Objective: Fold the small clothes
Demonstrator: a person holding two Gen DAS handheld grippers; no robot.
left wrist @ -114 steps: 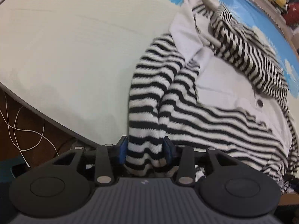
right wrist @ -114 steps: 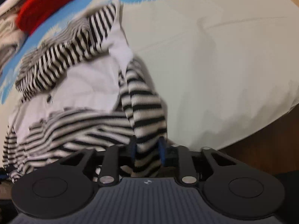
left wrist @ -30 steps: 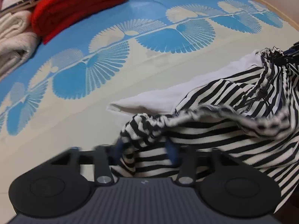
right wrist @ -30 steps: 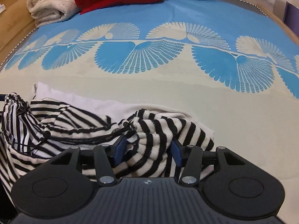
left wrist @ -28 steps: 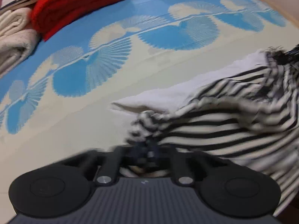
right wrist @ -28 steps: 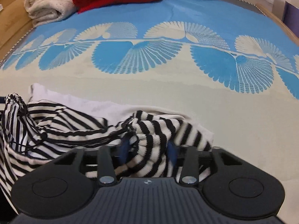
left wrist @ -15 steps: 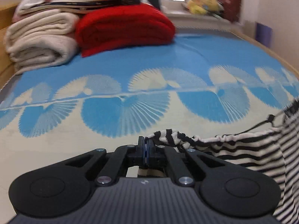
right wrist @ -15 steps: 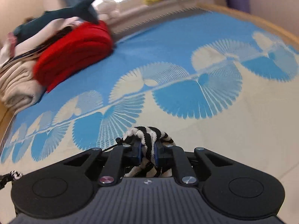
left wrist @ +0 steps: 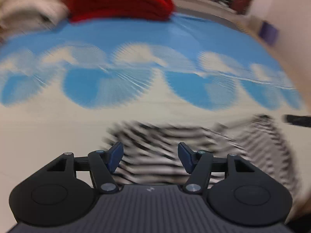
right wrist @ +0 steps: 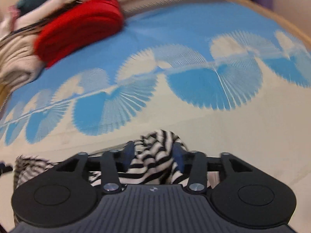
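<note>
The striped garment (right wrist: 155,155) lies bunched on the cream part of the bedspread (right wrist: 233,136). The left claw (left wrist: 148,156) has just spread, cloth beneath it (blurred). The right claw (right wrist: 153,155) has just widened, a striped fold between its pads.

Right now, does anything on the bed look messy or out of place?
Yes. The striped top lies bunched rather than flat, one wad of it humped up between the right gripper's pads. The left gripper hangs open above it, both having just been opening. The red blanket looks neatly stacked.
</note>
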